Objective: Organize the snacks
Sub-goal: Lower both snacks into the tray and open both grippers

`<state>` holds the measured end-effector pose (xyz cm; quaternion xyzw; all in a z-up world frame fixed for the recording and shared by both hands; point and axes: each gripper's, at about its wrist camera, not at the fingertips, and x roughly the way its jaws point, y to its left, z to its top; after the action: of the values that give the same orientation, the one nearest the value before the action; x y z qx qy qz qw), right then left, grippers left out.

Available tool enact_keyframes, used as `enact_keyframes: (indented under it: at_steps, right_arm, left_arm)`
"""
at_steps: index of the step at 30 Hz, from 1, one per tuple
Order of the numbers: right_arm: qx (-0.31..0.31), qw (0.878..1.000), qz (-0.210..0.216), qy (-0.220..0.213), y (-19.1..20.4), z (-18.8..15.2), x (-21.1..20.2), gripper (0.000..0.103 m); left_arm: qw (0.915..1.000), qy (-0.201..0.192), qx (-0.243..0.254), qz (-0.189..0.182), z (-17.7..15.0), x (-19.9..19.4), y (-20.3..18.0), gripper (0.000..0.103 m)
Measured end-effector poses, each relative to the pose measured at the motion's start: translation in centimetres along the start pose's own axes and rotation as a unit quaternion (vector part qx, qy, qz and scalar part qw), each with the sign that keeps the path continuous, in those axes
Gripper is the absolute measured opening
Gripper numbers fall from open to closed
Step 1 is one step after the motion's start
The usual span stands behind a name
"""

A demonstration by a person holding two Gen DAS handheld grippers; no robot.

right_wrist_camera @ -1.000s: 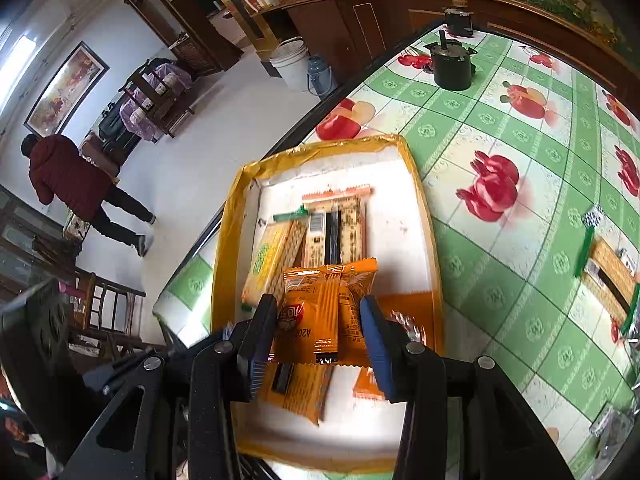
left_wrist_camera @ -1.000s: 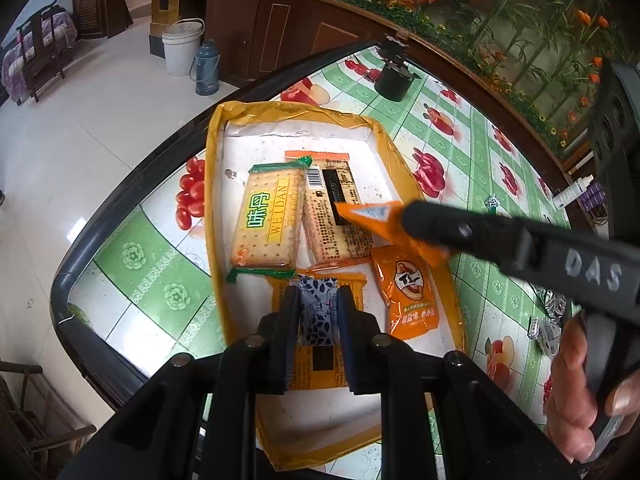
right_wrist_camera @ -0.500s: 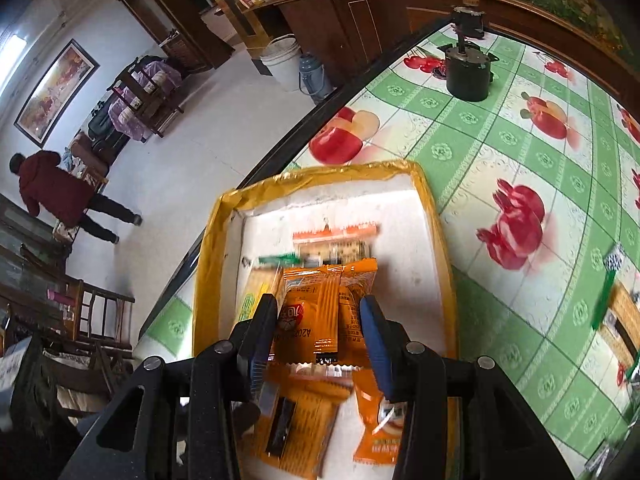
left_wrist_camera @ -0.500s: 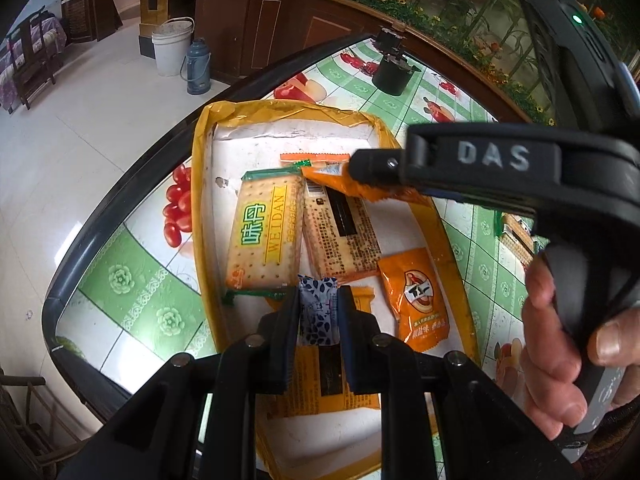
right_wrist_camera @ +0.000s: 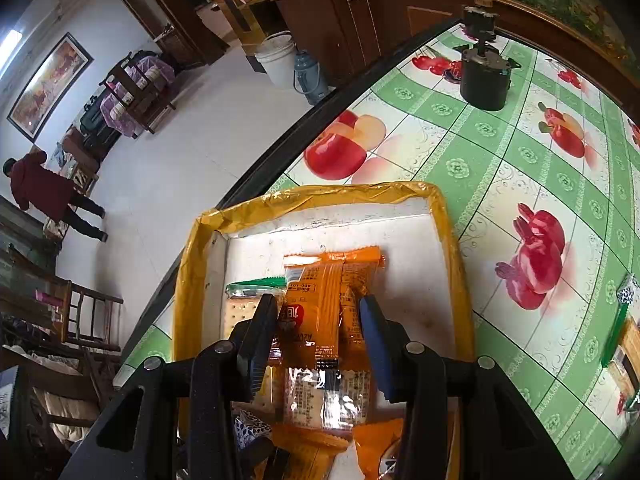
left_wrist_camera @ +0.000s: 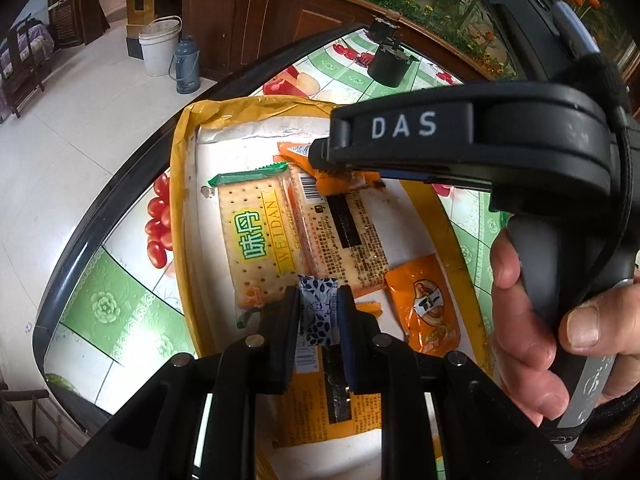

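While both grippers hang over the yellow-rimmed tray [left_wrist_camera: 182,216] at the tabletop's near edge, each is clamped on a snack. Left gripper [left_wrist_camera: 319,312]: jaws pinched tight on a small blue-and-white patterned packet [left_wrist_camera: 318,308], held just above the tray's near end. Right gripper [right_wrist_camera: 320,332]: jaws partway closed on an orange snack packet [right_wrist_camera: 326,300], pads pressing both its sides; packet sits over the tray's middle, far end poking past the fingertips. The hand [left_wrist_camera: 536,320] on the right gripper's grey handle shows in the left wrist view.

Tray contents, flat on the white floor:
- green-ended WEIDAN cracker pack [left_wrist_camera: 260,240] along the left side
- orange-ended cracker pack [left_wrist_camera: 344,232], back label and barcode up, touching it on the right
- small orange sachet with a round logo [left_wrist_camera: 424,304] by the tray's right rim
- larger orange pack with a black stripe [left_wrist_camera: 336,392] at the near end, mostly under the left gripper

The held orange packet overlaps the far end of the barcode pack in the left view; cannot tell if they touch.

Tablecloth [right_wrist_camera: 480,152] is green check with fruit prints. Black cylindrical object [right_wrist_camera: 484,84] stands near the far edge, well apart from the tray. More wrapped snacks [right_wrist_camera: 624,336] lie at the tabletop's right side, only partly in view.

Off the table: white bucket [right_wrist_camera: 276,60] and blue-grey flask [right_wrist_camera: 308,76] on the floor by the wooden cabinet, a person in a dark red jacket [right_wrist_camera: 40,188] across the room.
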<state>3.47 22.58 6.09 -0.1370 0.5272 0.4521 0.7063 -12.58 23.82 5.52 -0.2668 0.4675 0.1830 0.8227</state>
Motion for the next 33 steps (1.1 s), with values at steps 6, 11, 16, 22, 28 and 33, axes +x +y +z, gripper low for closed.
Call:
enact_keyframes:
  at_steps: [6,11,16,22,28,33]
  right_arm:
    - [0.003,1.000,0.000,0.011,0.0,-0.2,1.3,0.046]
    - [0.004,1.000,-0.003,0.012,0.2,-0.3,1.6,0.047]
    - [0.005,1.000,-0.002,0.012,0.2,-0.6,1.5,0.047]
    - [0.011,1.000,0.003,0.016,0.0,-0.7,1.0,0.048]
    - [0.025,0.999,0.018,0.023,-0.7,-1.5,0.0,0.052]
    - [0.039,0.998,0.041,0.013,-1.3,-2.7,-1.7,0.052]
  left_arm:
    - [1.0000,0.004,-0.002,-0.003,0.4,0.6,0.6,0.018]
    - [0.9999,0.007,-0.004,-0.006,0.3,0.7,0.9,0.018]
    - [0.9999,0.008,-0.002,-0.012,0.1,0.9,0.9,0.018]
    - [0.9996,0.011,-0.011,-0.023,0.1,0.8,1.1,0.019]
    - [0.9993,0.009,-0.020,-0.030,-0.2,0.4,1.2,0.035]
    - [0.9993,0.007,-0.020,-0.030,-0.5,-0.1,0.9,0.039]
